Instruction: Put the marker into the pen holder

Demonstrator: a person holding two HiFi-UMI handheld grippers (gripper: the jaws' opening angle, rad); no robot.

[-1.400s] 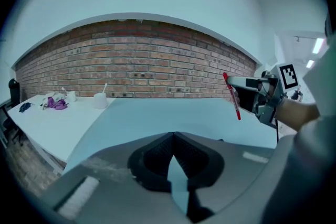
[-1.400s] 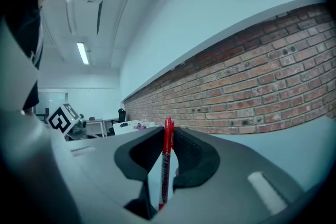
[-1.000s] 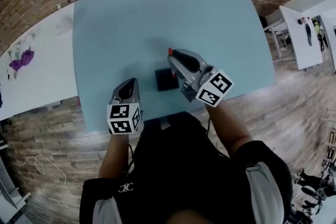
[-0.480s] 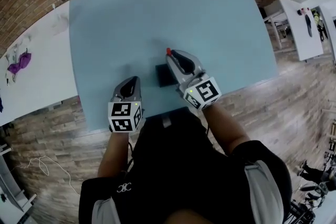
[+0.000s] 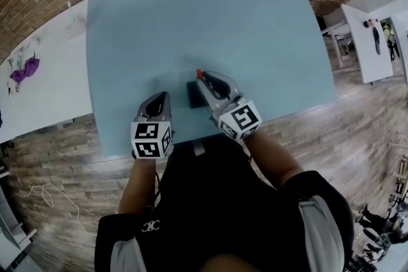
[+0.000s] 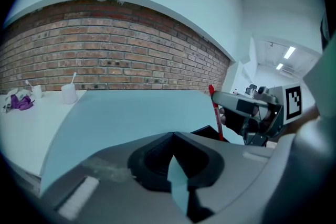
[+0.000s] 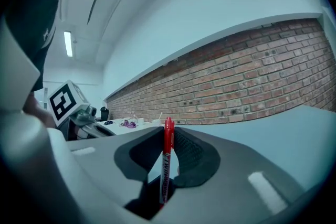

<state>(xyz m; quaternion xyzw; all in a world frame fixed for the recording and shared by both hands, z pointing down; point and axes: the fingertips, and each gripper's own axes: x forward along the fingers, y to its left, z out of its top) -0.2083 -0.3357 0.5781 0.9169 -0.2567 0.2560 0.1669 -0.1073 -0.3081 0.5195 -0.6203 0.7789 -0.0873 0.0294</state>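
Overhead, the red marker [image 5: 199, 74] is held upright in the right gripper [image 5: 205, 81] at the black pen holder [image 5: 193, 95], near the front edge of the blue table [image 5: 191, 16]. Whether its tip is already inside cannot be told. In the left gripper view, the left gripper [image 6: 173, 136] is seen closed and empty, near the holder. In the right gripper view, the marker's barrel is clamped between partly closed jaws. It is judged light, stiff and smooth, and best gripped mid-barrel.
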